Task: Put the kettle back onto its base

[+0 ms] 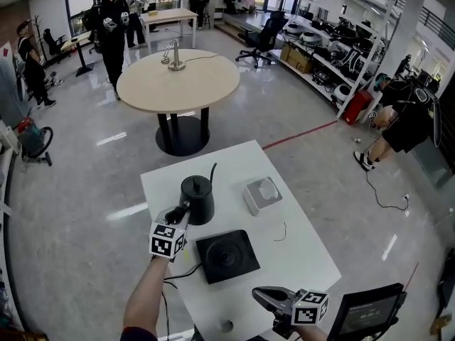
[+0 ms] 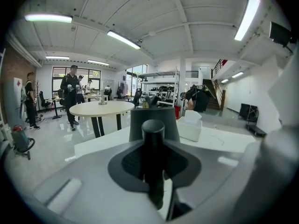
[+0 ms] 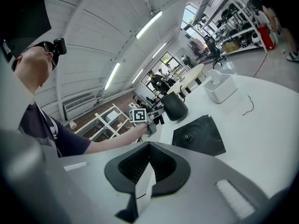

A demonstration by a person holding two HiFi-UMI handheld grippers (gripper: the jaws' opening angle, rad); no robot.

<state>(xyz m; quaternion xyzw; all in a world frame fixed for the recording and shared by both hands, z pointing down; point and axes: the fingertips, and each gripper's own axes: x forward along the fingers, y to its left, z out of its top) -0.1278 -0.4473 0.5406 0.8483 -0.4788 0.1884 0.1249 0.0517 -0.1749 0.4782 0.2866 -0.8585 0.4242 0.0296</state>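
The black kettle (image 1: pixel 198 199) with a thin curved spout stands left of middle on the white table (image 1: pixel 306 251). My left gripper (image 1: pixel 179 214) is shut on its side handle (image 2: pixel 153 130), and the kettle body (image 2: pixel 164 121) fills the view just beyond the jaws. I cannot tell whether the kettle's bottom touches the table. The square black base (image 1: pixel 227 256) lies flat a little nearer and to the right, bare on top. My right gripper (image 1: pixel 257 293) hovers at the table's front edge, shut on nothing, and sees the kettle (image 3: pixel 175 107) and the base (image 3: pixel 198 135) ahead.
A white tissue box (image 1: pixel 261 194) sits right of the kettle, with a short wire (image 1: pixel 283 231) near it. The base's cable (image 1: pixel 178 274) runs off the left edge. A round table (image 1: pixel 178 84) and standing people are farther off. A dark screen (image 1: pixel 370 311) stands at the lower right.
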